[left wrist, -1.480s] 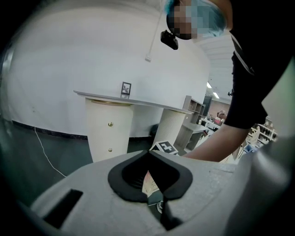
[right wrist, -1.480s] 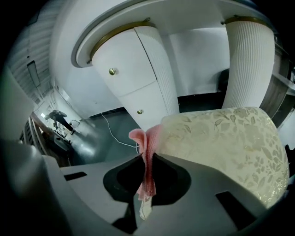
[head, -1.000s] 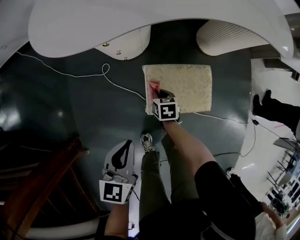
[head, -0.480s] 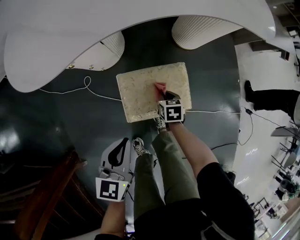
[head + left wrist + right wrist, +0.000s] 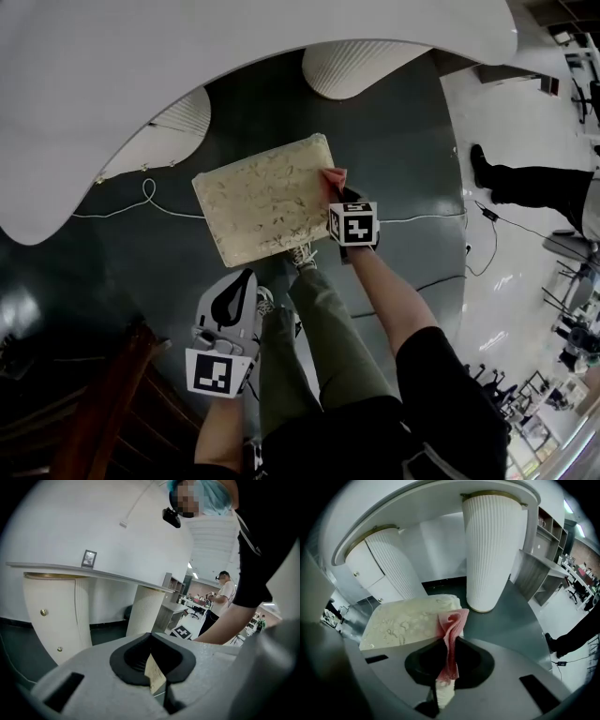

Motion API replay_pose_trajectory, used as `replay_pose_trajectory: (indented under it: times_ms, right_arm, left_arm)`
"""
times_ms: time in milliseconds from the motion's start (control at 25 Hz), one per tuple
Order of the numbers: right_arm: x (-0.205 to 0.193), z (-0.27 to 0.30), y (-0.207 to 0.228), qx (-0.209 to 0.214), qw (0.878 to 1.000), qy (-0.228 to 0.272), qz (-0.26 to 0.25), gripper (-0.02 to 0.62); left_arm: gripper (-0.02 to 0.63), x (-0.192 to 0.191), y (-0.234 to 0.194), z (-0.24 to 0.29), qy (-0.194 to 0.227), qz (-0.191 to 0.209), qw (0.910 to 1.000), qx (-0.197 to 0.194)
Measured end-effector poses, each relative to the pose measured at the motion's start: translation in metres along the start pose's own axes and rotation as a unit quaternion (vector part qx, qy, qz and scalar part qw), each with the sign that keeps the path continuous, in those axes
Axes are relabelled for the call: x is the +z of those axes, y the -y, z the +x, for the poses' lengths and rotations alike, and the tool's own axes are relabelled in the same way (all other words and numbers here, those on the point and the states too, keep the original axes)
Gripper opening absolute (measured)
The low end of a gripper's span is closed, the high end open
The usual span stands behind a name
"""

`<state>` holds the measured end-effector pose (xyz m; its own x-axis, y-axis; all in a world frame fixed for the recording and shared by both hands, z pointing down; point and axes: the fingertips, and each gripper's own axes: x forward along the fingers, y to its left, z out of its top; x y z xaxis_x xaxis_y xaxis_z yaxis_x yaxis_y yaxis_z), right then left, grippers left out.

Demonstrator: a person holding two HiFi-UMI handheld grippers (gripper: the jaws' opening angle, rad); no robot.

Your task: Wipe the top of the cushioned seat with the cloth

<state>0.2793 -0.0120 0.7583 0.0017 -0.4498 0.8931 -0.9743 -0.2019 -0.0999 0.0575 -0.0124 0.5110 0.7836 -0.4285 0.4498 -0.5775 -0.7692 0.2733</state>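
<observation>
The cushioned seat [image 5: 262, 199] is a cream, mottled square pad on the dark floor; it also fills the left of the right gripper view [image 5: 405, 620]. My right gripper [image 5: 338, 193] sits at the seat's right edge, shut on a pink cloth [image 5: 333, 177]. Seen from that gripper [image 5: 446, 665], the cloth [image 5: 451, 627] stands folded up between the jaws, over the seat's near right corner. My left gripper [image 5: 237, 286] hangs low on the left, away from the seat, jaws together and empty [image 5: 154, 670].
Two white ribbed pillars [image 5: 359, 64] [image 5: 167, 139] carry a curved white counter [image 5: 169, 47] behind the seat. A white cable [image 5: 141, 202] runs on the floor to the left. My shoe [image 5: 301, 255] touches the seat's front. Brown wooden furniture [image 5: 84, 403] stands lower left; another person [image 5: 539, 186] stands right.
The right gripper has carried the pink cloth across the seat top, from its left edge to its right edge. The head view has swung. The left gripper stays low and shut.
</observation>
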Motion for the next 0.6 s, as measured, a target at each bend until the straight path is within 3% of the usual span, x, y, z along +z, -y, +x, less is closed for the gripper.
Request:
replay_pose_trajectory:
  times_ms: [120,360,600]
  right_arm:
    - [-0.007,0.001,0.028,-0.024,0.999,-0.018,0.011,0.026]
    - [-0.022,0.002,0.065,-0.057,0.997,-0.050,0.013,0.026]
    - [-0.011,-0.008,0.057,-0.059,0.997,-0.015,0.044,0.026]
  left_arm:
    - [0.017,0.006,0.004,0.015,0.012,-0.001,0.9999,-0.009]
    - [0.017,0.009,0.006,0.030,-0.003,-0.005,0.9998,-0.020]
    - [0.017,0.008,-0.006,0.016,-0.003,-0.002,0.9999,-0.010]
